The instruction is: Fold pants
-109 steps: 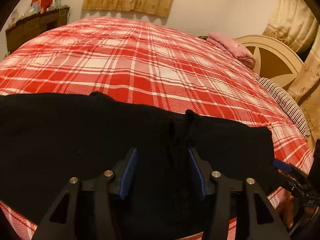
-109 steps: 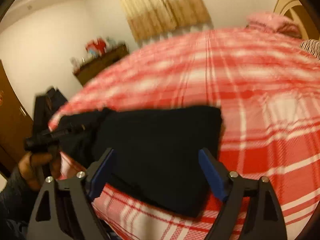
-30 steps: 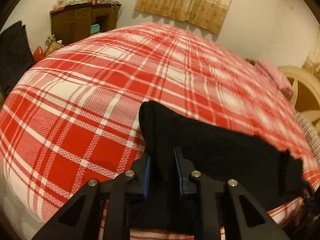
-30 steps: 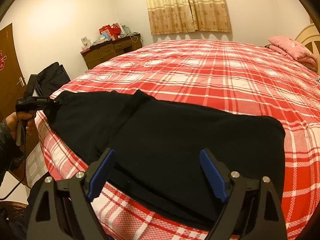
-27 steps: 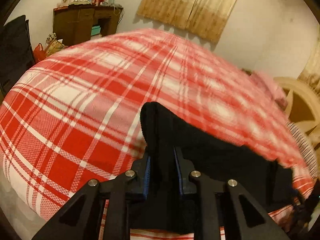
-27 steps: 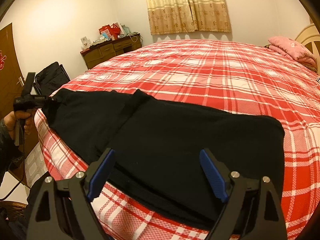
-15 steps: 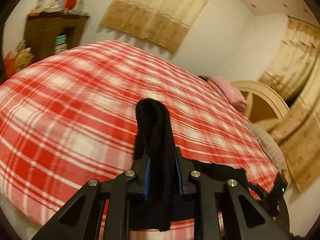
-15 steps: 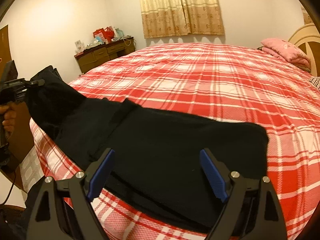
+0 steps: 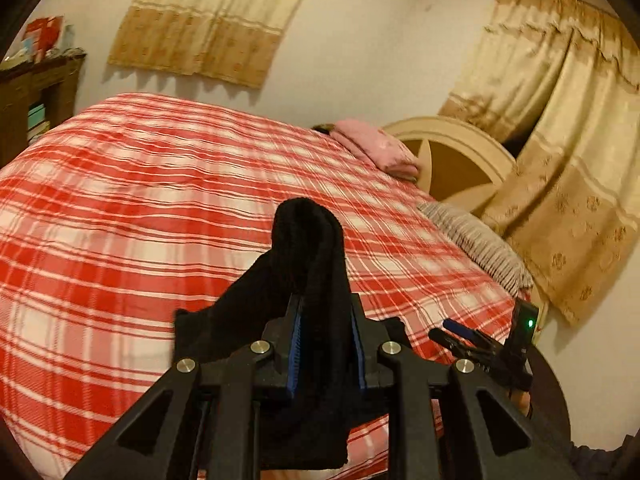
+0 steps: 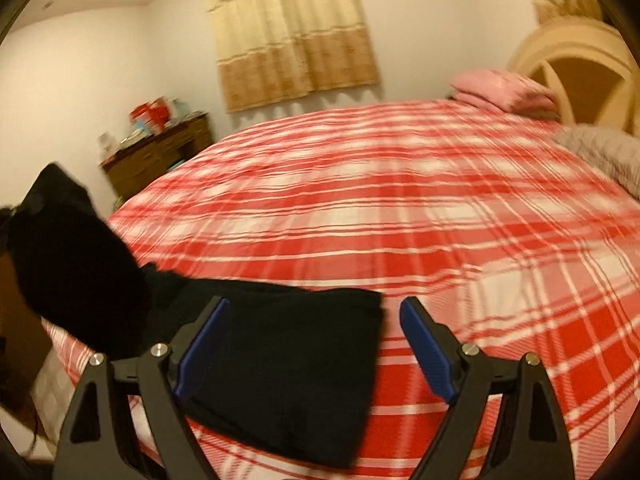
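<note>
In the left wrist view, the left claw [image 9: 325,344] is clamped on a bunched end of the black pants [image 9: 308,272], which rises in a hump above the pads and hangs off the red plaid bed [image 9: 120,216] below; the right claw [image 9: 460,330] shows low at the right edge, near the bed's corner, and from here I cannot tell how its jaws stand. The step in hand looks like carrying this lifted end across to lay it over the other half. To do it well, the grip should hold firm on both layers, since a thick wad like this can slip out one layer at a time, and the end should travel high enough that the trailing cloth does not drag and wrinkle. In the right wrist view, the right claw [image 10: 316,348] stands wide with nothing pressed between its pads, hovering over the folded part of the pants [image 10: 288,360] that lies flat near the bed's front edge, while the lifted end hangs dark at the left. That flat part's right edge is the mark to meet; the free claw would do best to pin the cloth there so the fold line stays put as the other end comes over.
</note>
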The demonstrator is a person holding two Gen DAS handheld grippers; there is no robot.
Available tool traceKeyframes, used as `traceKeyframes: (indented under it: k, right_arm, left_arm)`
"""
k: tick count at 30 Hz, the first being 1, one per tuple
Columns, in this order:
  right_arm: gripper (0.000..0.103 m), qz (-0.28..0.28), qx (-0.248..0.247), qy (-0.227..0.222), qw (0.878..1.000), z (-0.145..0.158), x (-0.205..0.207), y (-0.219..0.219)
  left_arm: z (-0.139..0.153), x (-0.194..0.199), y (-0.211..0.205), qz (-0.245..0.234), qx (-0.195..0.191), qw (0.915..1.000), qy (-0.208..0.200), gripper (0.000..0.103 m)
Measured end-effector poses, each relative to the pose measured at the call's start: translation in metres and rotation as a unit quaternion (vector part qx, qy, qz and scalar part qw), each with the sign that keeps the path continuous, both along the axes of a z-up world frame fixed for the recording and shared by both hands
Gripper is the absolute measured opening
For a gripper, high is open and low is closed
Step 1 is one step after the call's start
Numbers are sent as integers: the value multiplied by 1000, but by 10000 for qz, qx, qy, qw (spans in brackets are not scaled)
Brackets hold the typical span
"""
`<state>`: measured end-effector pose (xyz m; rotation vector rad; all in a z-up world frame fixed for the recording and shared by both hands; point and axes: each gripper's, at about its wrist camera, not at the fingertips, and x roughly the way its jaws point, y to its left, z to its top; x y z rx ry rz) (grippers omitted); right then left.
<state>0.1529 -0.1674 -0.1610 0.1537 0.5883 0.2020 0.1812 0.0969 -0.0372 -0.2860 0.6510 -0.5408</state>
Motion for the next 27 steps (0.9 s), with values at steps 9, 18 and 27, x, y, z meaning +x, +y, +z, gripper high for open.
traceKeyframes:
  k: [9,18,27]
  right_arm:
    - [89,-573,405,120,9975,-10,7,-45]
    - [89,-1036,969,267,9895,-16,15,-78]
    - [89,-1066,1036,377,9882,-20,16,-81]
  left_arm:
    - [-29,20,-100,-507,411,9972,368,21]
    - [-77,34,-167,-644,1305,9878,560,21]
    - [-107,36,-202,-773,1492,9840,584,24]
